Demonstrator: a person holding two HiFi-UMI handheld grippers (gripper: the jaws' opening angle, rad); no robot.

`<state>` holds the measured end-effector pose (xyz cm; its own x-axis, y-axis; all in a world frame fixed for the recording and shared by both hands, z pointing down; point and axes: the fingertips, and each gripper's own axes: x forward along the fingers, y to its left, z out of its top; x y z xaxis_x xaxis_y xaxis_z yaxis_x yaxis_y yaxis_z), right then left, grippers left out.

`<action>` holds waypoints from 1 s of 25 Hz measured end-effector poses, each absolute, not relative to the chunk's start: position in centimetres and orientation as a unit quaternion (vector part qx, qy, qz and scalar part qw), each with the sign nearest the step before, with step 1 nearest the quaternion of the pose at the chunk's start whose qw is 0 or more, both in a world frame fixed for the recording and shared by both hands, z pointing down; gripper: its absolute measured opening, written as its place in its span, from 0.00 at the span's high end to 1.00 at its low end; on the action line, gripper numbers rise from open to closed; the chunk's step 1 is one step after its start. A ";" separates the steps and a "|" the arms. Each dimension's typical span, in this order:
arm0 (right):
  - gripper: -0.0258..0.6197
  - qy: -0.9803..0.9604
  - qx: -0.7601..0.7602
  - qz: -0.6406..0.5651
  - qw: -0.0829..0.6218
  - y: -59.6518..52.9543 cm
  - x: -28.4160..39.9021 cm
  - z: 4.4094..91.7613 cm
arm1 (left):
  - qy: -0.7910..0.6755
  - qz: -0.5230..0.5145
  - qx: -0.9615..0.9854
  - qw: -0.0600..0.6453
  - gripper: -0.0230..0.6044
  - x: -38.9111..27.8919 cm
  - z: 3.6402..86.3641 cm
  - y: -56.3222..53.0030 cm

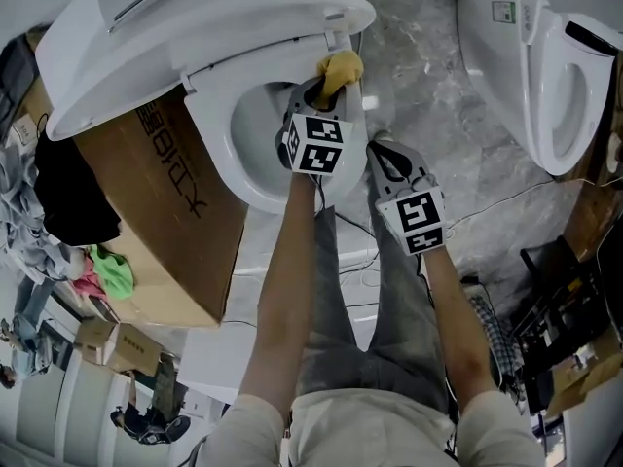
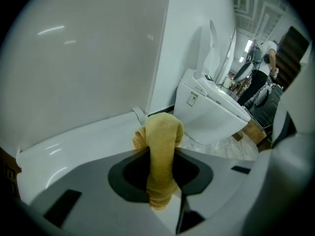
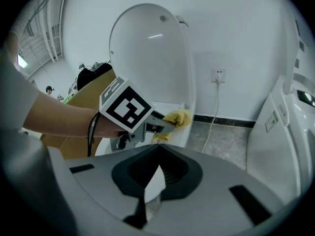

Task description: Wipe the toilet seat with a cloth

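While the white toilet with its lid raised fills the far left of the head view, a cardboard box leans against its left side and a second toilet stands well apart at the far right. On the far right part of the toilet seat, close to the hinge, the left gripper clamps a yellow cloth between its jaws, with a bunched end poking out past the tips and touching the white rim. The right gripper hangs just beside it on the right, with its jaws together and nothing between them. The cloth looks soft, light and limp, so it will likely fold and drag rather than slide flat. A hold on the thick rolled middle, as now, should keep it from slipping out. The left gripper covers the contact patch, so how much cloth presses on the surface is hard to tell, as is whether that surface is the seat ring or bare bowl rim.
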<state>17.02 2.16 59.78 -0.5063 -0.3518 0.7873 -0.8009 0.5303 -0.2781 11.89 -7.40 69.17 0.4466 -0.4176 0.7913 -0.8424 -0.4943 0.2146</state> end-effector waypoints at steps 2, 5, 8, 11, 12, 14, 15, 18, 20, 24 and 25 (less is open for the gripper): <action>0.95 -0.803 0.360 0.325 0.346 1.9 16.5 59.7 | -0.397 0.340 0.795 0.309 0.77 11.5 69.1 -7.8; 0.95 -0.801 0.361 0.326 0.349 1.8 15.8 59.7 | -0.397 0.332 0.797 0.311 0.78 11.0 68.9 -8.3; 0.95 -0.800 0.360 0.324 0.353 1.7 15.2 59.7 | -0.398 0.327 0.798 0.313 0.78 10.3 68.8 -8.6; 0.95 -0.800 0.360 0.323 0.354 1.5 14.6 59.7 | -0.401 0.323 0.798 0.313 0.78 9.4 68.7 -9.0; 0.95 -0.800 0.360 0.323 0.355 1.5 14.4 59.8 | -0.402 0.323 0.798 0.312 0.78 9.1 68.7 -9.1; 0.95 -0.801 0.359 0.322 0.356 1.4 13.9 59.9 | -0.404 0.321 0.797 0.312 0.78 8.4 68.7 -9.3; 0.95 -0.801 0.358 0.322 0.356 1.3 13.6 59.9 | -0.405 0.321 0.797 0.312 0.78 8.1 68.7 -9.4; 0.95 -0.803 0.355 0.318 0.357 1.0 12.8 59.7 | -0.409 0.319 0.796 0.313 0.78 7.1 68.7 -9.5; 0.95 -0.805 0.353 0.316 0.357 0.7 12.1 59.6 | -0.410 0.317 0.794 0.316 0.78 6.6 68.7 -9.4; 0.95 -0.809 0.350 0.310 0.355 0.0 10.8 59.3 | -0.412 0.315 0.793 0.319 0.78 5.5 68.8 -9.3; 0.95 -0.810 0.349 0.309 0.355 -0.2 10.4 59.2 | -0.412 0.314 0.793 0.321 0.78 5.2 68.8 -9.2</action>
<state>10.39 -0.19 59.22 -0.5045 -0.3464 0.7909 -0.7849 0.5656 -0.2530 5.20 -9.24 68.84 0.4623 -0.4521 0.7629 -0.8553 -0.4544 0.2490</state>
